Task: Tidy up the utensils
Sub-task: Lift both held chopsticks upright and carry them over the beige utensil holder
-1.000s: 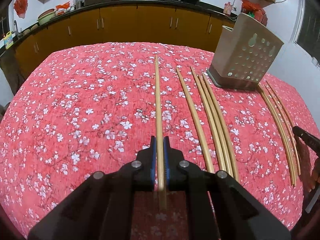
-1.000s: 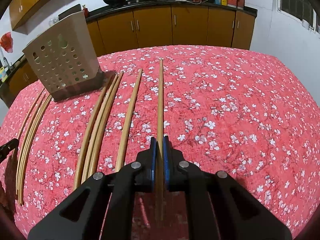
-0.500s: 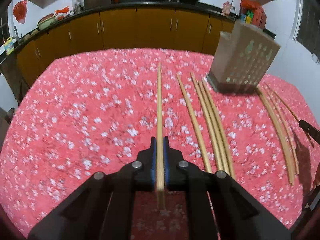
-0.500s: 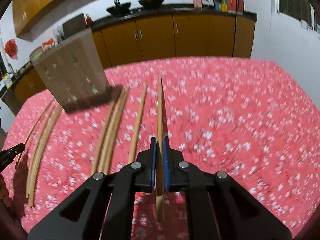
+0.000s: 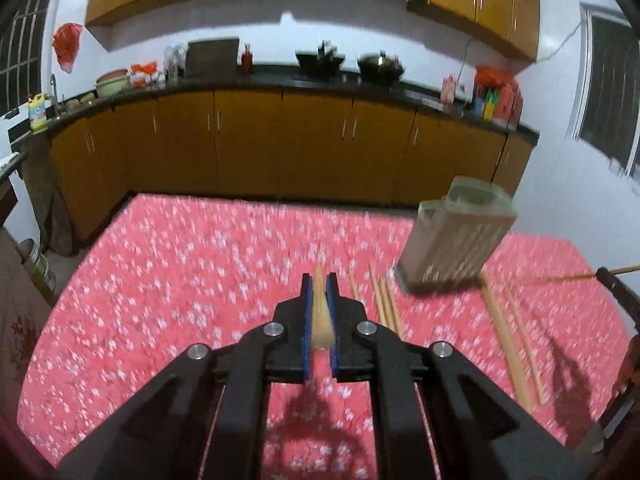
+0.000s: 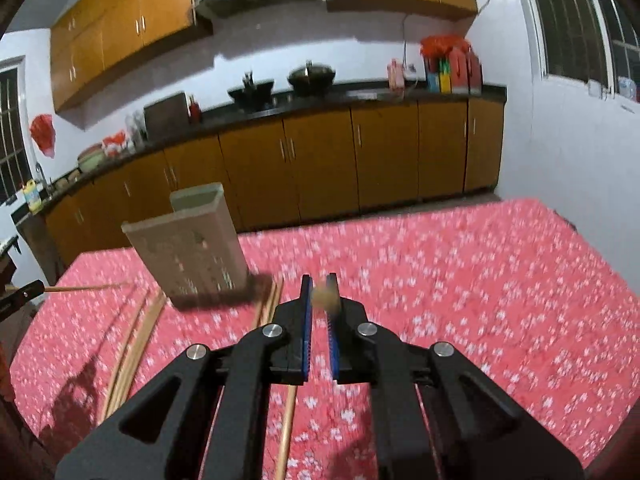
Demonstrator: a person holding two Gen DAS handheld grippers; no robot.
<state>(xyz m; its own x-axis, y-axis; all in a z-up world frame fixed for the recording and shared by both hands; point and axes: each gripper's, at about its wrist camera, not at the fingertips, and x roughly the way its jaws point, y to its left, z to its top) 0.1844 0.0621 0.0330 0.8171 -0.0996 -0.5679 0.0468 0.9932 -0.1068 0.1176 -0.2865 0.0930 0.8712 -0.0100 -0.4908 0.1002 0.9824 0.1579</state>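
Left wrist view showed the big change: a second earlier both chopsticks lay flat on the bench [image 5: 168, 280], and by this frame both were lifted clear and pointing forward, so the pickup looked done and the drop-off was next. The left gripper [image 5: 319, 316] was clamped narrow on a chopstick [image 5: 321, 320], seen nearly end-on. Same for the right gripper [image 6: 319, 304], pinching its own chopstick [image 6: 325, 298]. The holder [image 5: 456, 240] stood upright just right of the loose chopsticks [image 5: 386, 304] left on the cloth. Couldn't see inside it, too blurry to say if anything was in there.
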